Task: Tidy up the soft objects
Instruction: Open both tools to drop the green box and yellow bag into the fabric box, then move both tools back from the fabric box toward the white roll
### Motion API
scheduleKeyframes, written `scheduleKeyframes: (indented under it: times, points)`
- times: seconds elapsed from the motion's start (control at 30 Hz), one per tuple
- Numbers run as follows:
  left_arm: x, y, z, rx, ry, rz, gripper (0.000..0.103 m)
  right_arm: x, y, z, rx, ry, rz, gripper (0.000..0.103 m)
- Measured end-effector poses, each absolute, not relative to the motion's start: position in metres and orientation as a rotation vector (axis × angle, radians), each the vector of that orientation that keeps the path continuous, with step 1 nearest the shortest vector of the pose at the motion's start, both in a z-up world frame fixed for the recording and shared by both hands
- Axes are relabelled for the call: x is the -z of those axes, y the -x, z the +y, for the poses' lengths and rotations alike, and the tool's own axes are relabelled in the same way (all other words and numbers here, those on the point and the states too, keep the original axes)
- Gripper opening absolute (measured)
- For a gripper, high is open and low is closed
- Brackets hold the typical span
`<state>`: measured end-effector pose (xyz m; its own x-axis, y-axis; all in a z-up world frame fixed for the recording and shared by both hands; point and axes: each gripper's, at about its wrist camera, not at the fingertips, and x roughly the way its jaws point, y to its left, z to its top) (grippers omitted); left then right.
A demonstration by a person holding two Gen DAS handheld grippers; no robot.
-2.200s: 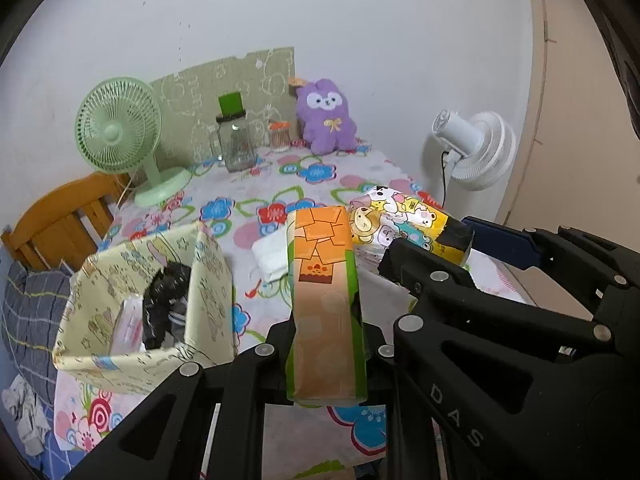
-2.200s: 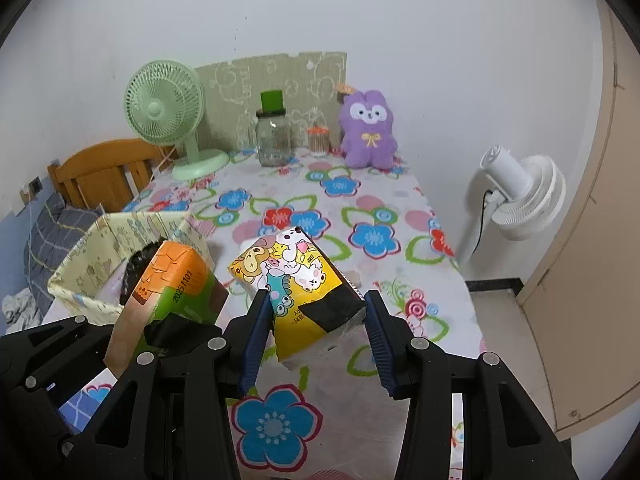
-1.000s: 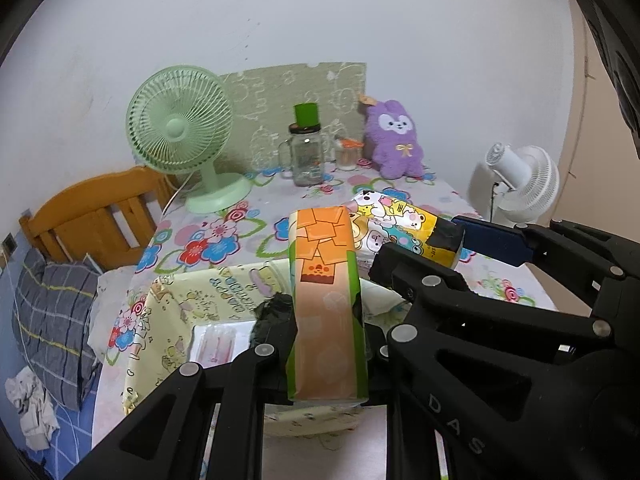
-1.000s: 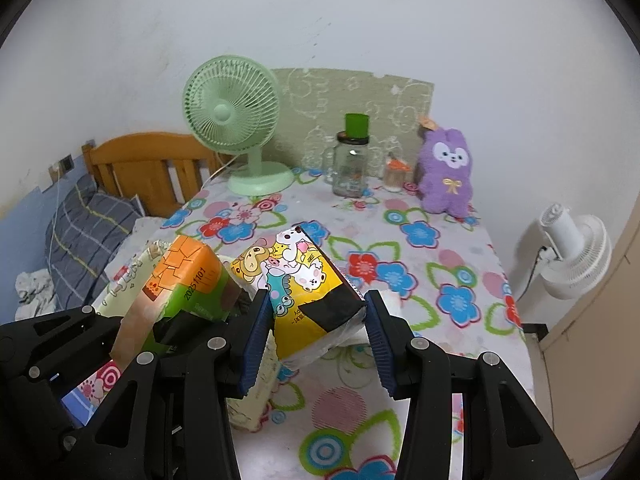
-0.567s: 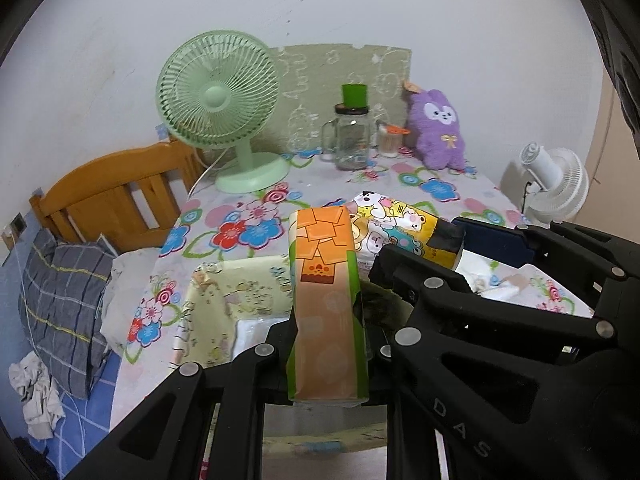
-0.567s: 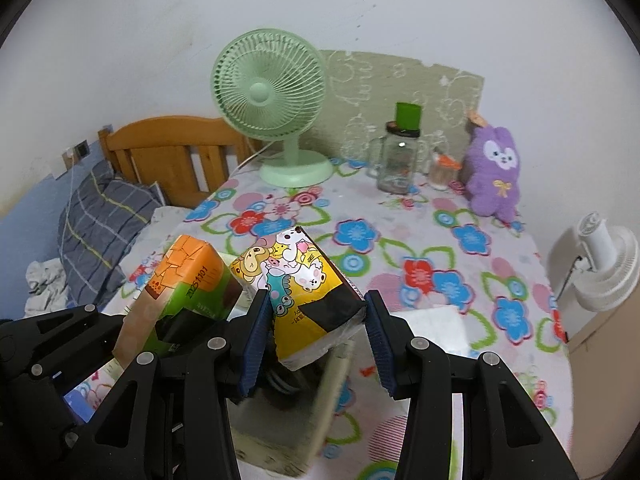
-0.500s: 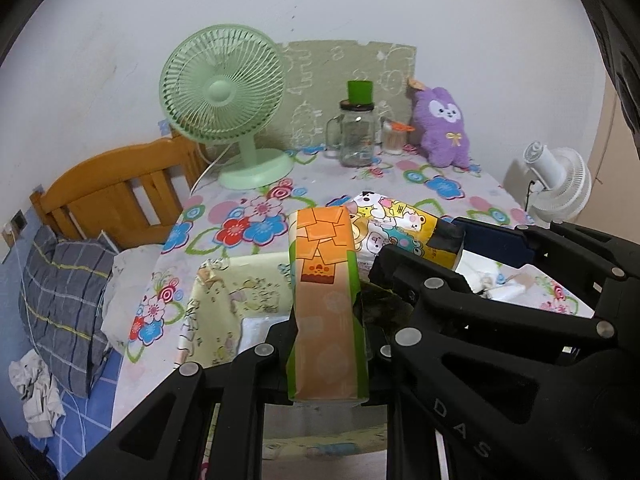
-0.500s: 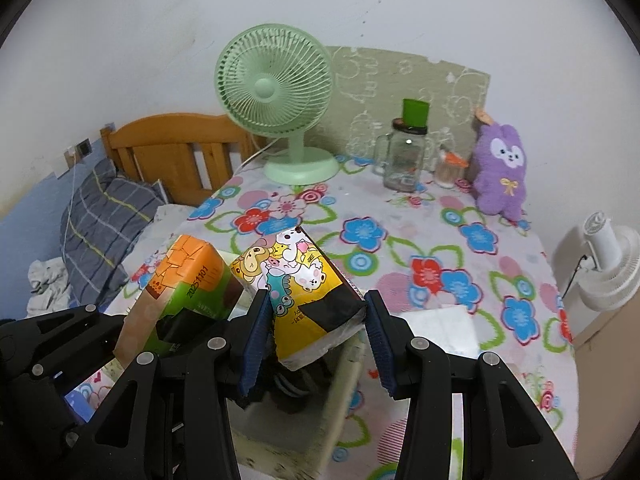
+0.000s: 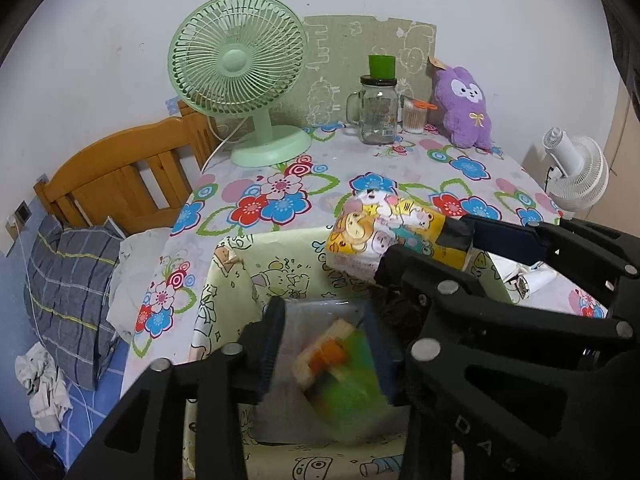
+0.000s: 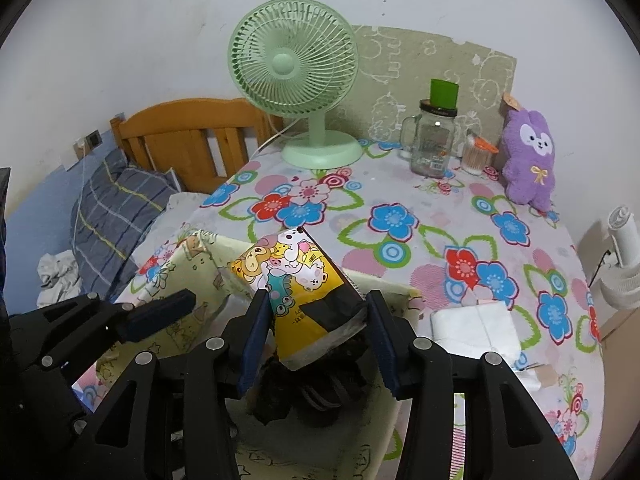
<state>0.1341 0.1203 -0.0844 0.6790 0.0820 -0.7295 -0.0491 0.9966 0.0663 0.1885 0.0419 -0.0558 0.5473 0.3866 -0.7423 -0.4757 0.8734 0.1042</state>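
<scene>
Left gripper (image 9: pixel 326 354) now spread wide, empty; orange-green tissue pack (image 9: pixel 340 376), clamped a moment ago, is dropping blurred into the fabric bin (image 9: pixel 224 296) at the table's near-left corner. Your right gripper (image 10: pixel 316 334) clamps the cartoon tissue pack (image 10: pixel 298 288) over the bin; lower it inside the rim before releasing.

Yellow cartoon-print pack (image 10: pixel 308 296), orange-green pack (image 9: pixel 340 364), pale-yellow cartoon box (image 9: pixel 232 280), floral tablecloth (image 10: pixel 400 216).
</scene>
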Motion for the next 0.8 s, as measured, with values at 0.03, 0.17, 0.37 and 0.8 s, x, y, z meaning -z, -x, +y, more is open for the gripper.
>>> scheduleKeyframes:
  times: [0.03, 0.17, 0.37, 0.8]
  points:
    - [0.085, -0.134, 0.121, -0.08, -0.041, 0.819, 0.056, 0.057, -0.188, 0.042, -0.516, 0.112, 0.848, 0.052]
    - [0.085, -0.131, 0.122, -0.098, -0.046, 0.82, 0.062, 0.059, -0.186, 0.043, -0.532, 0.106, 0.853, 0.057]
    - [0.082, -0.123, 0.121, -0.111, -0.037, 0.82, 0.072, 0.055, -0.179, 0.042, -0.533, 0.12, 0.839, 0.073]
    - [0.067, -0.101, 0.098, -0.126, -0.066, 0.757, 0.082, 0.038, -0.159, 0.015, -0.485, 0.091, 0.808, 0.087]
